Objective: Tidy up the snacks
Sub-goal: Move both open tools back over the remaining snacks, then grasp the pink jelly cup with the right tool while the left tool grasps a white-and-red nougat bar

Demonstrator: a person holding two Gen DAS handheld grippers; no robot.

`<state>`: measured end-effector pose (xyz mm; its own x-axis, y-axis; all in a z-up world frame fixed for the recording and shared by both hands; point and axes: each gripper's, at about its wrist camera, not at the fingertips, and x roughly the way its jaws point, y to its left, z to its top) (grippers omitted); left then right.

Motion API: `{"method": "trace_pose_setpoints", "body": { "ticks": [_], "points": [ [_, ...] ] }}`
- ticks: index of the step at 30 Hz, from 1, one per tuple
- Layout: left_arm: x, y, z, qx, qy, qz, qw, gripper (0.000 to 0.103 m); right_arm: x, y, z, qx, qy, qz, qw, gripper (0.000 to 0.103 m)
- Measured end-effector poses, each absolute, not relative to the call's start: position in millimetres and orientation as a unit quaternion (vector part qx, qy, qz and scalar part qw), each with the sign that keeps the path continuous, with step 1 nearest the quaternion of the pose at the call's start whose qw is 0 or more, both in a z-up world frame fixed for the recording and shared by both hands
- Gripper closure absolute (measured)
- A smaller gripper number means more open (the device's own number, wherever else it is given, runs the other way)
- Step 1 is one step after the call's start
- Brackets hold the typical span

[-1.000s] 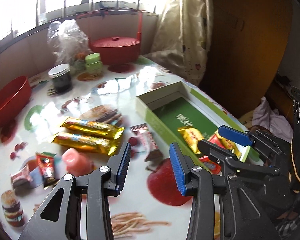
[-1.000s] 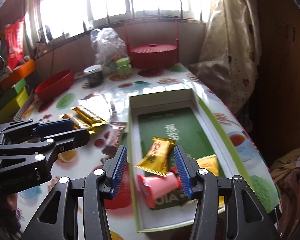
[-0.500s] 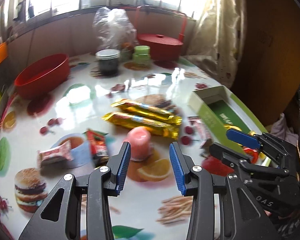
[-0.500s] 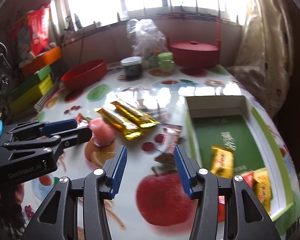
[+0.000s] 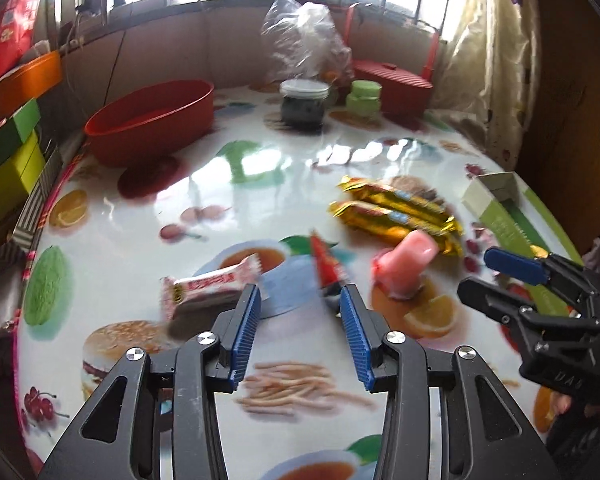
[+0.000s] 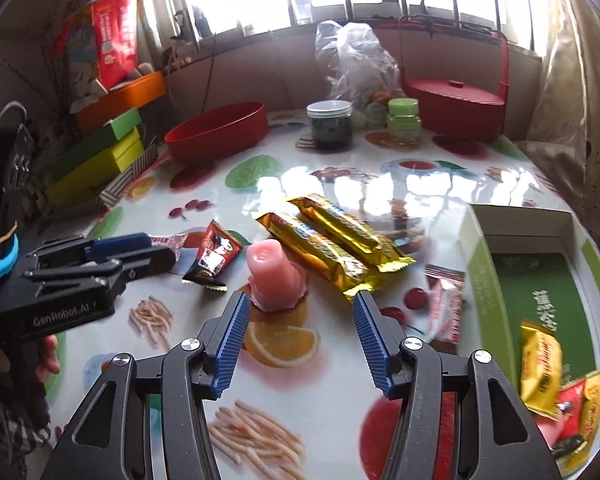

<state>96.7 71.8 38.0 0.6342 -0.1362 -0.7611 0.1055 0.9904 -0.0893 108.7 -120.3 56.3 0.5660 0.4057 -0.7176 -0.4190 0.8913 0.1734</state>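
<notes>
Blue-padded left gripper (image 5: 300, 322) is spread wide with nothing in it, hovering by the white-pink wafer pack (image 5: 210, 286) toward the table's (image 6: 340, 420) left edge. Mid-table: pink jelly cup (image 6: 276, 276), gold bars (image 6: 332, 240). Right gripper (image 6: 300, 338) also gapes empty; green box (image 6: 476, 256) with snacks at the right edge.

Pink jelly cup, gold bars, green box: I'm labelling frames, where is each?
Pink jelly cup (image 6: 275, 276), right wrist view, on its side wall.
Gold bars (image 6: 332, 246), right wrist view, mid-wrapper.
Green box (image 6: 480, 276), right wrist view, on its left wall.
</notes>
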Motion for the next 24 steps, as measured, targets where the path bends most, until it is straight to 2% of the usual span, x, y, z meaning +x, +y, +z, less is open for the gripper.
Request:
{"method": "trace_pose_setpoints", "body": {
  "ticks": [2,18,24],
  "points": [
    [96.7,78.9,33.6,-0.023,0.426,-0.064,0.902,0.053,111.7,-113.8,52.9,-0.013,0.408,0.235,0.882,0.049],
    [113.9,111.1,17.3,0.026,0.432,-0.055,0.900,0.053,131.6,-77.9,35.9,-0.055,0.422,0.232,0.875,0.048],
    [122.2,119.9,16.5,-0.012,0.437,-0.067,0.897,0.053,135.2,-71.9,31.5,-0.060,0.427,0.230,0.872,0.048]
  ]
}}
